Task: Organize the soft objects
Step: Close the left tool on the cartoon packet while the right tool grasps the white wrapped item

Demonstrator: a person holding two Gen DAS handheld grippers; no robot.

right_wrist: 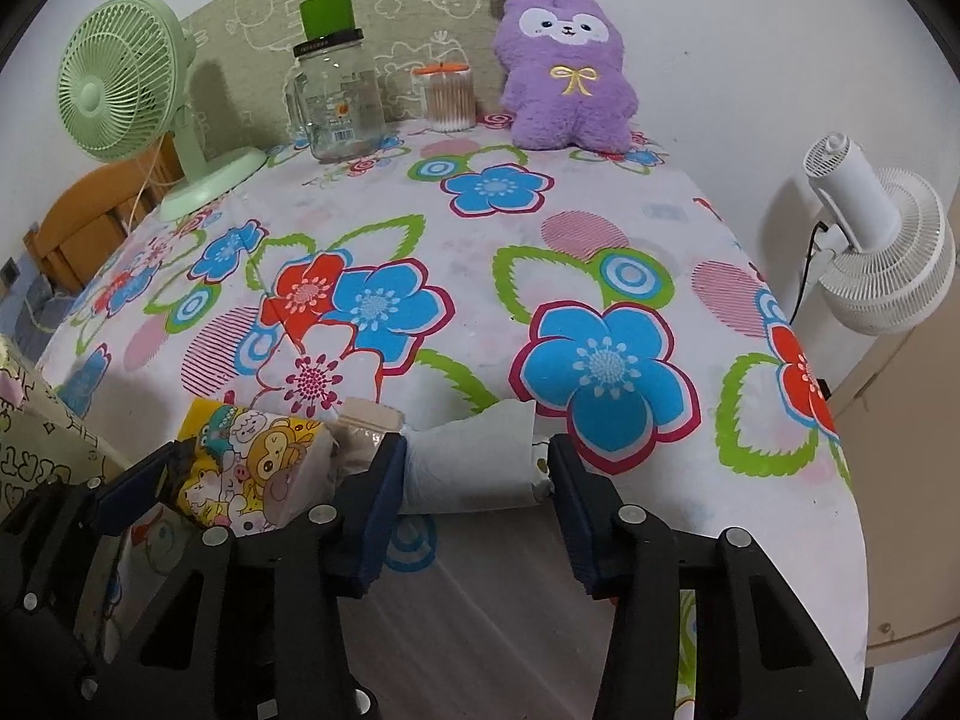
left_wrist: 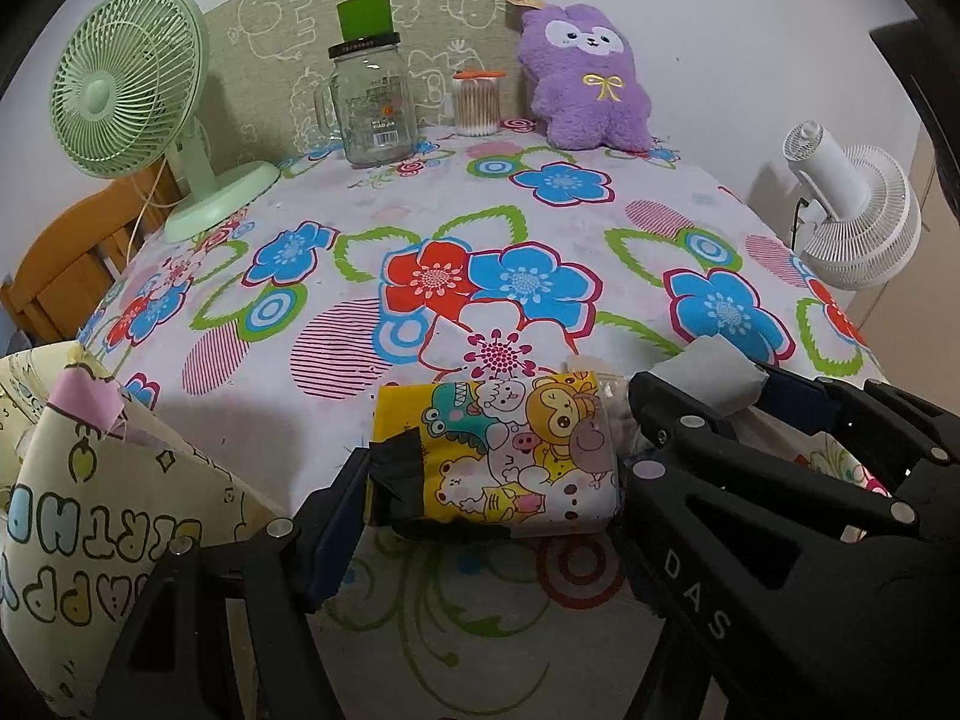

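Note:
A tissue pack [left_wrist: 510, 456] printed with cartoon animals sits at the near edge of the floral tablecloth [left_wrist: 540, 240]. My left gripper [left_wrist: 498, 474] is shut on it, one pad on each end. Just to its right lies a crumpled white tissue [right_wrist: 474, 462], and my right gripper [right_wrist: 474, 471] is shut on it, the wad filling the gap between the pads. In the right wrist view the pack [right_wrist: 252, 468] shows at the lower left. A purple plush toy [left_wrist: 585, 78] leans upright against the wall at the table's back.
At the back stand a green desk fan [left_wrist: 129, 96], a glass jar with a green lid [left_wrist: 372, 108] and a cotton swab tub [left_wrist: 477, 102]. A white fan [left_wrist: 858, 216] is off the right edge. A printed paper bag [left_wrist: 90, 510] stands near left, beside a wooden chair [left_wrist: 66, 264].

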